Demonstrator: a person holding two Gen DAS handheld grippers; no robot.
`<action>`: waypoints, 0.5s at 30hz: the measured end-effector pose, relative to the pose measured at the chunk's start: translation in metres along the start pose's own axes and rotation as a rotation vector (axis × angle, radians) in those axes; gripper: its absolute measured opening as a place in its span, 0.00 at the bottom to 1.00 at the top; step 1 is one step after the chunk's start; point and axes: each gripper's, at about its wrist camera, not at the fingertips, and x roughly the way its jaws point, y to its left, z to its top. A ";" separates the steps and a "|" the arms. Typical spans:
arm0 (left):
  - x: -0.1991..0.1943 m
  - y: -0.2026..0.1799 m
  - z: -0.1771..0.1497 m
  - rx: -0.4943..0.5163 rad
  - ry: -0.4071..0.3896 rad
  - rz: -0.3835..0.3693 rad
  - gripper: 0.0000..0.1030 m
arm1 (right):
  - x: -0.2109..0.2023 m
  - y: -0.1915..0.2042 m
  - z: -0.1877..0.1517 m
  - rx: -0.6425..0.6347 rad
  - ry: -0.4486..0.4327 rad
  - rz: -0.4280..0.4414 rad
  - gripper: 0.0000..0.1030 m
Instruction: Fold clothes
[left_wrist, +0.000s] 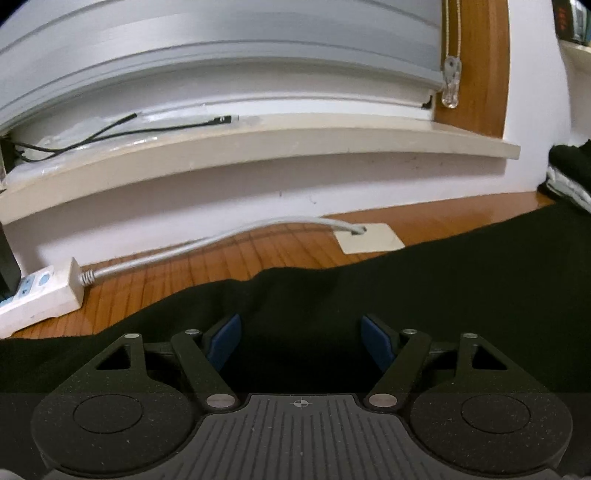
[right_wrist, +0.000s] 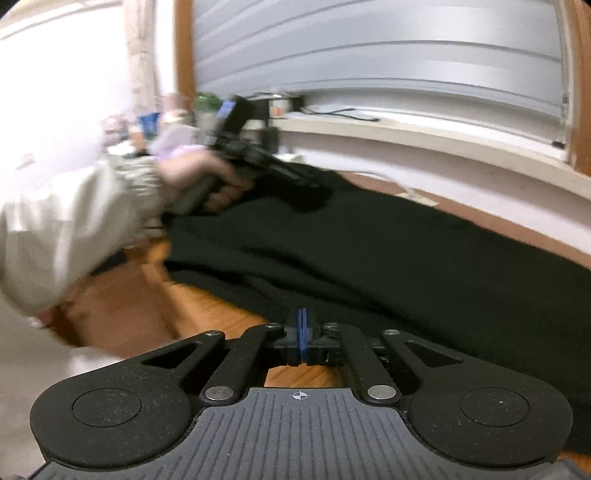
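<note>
right tongs (right_wrist: 303, 332) clenched at the near hem of the black garment (right_wrist: 369, 251) spread on the wooden floor (right_wrist: 122, 306); whether cloth is pinched, unclear. farther off, left tongs (left_wrist: 301, 338) released above it. likely next: grip, lift, fold.

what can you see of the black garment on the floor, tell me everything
The black garment is a dark, matte, soft-looking fabric spread mostly flat on the wooden floor, with low folds and wrinkles and an uneven edge. It runs alongside the white wall below the window sill. In the left wrist view it fills the space under the open left gripper; whether the pads touch it is unclear. The right gripper is shut at its near edge; whether cloth is pinched cannot be told. Its full shape is not visible.
</note>
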 end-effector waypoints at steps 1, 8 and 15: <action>0.001 -0.001 0.000 0.005 0.003 0.003 0.73 | -0.004 0.002 -0.002 -0.003 0.004 -0.007 0.01; -0.001 -0.007 -0.002 0.044 -0.001 0.032 0.73 | -0.004 -0.016 0.004 -0.007 -0.023 -0.137 0.07; -0.001 -0.008 -0.002 0.056 -0.002 0.038 0.73 | 0.048 -0.016 0.016 -0.062 0.028 -0.075 0.15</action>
